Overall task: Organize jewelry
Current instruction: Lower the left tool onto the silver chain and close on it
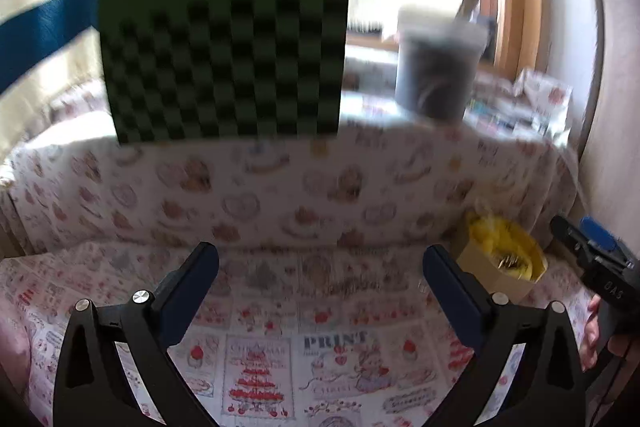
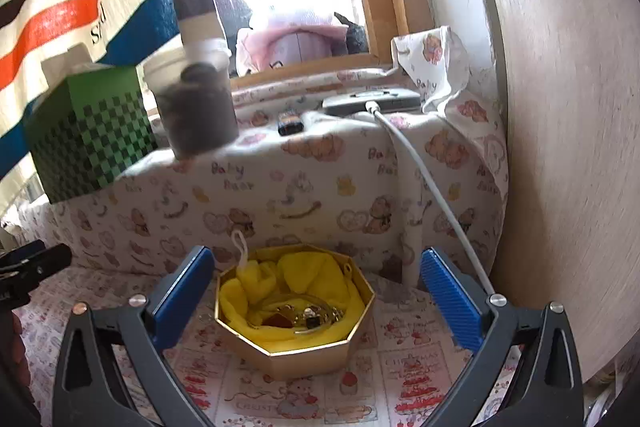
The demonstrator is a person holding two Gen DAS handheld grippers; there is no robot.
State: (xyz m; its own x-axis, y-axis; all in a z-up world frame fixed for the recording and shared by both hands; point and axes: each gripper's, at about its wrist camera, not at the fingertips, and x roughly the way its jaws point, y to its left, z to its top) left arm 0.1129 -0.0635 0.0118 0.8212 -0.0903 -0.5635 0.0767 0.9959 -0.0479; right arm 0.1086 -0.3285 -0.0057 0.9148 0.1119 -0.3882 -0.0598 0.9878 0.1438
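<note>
The right tongs (image 2: 316, 303) stand spread wide and empty, and the gold box (image 2: 296, 331) sits on the printed cloth (image 2: 400, 367) between their blue pads and just beyond, dead ahead. Jewelry (image 2: 304, 315) lies heaped on yellow fabric (image 2: 304, 275) inside it. The left tongs (image 1: 320, 287) are spread and empty too, over bare cloth; from them the box lies off to the right, so the right hand looks nearer. Farther back, a green checked box (image 2: 92, 135) and a dark tub (image 2: 196, 115) stand on a raised ledge.
</note>
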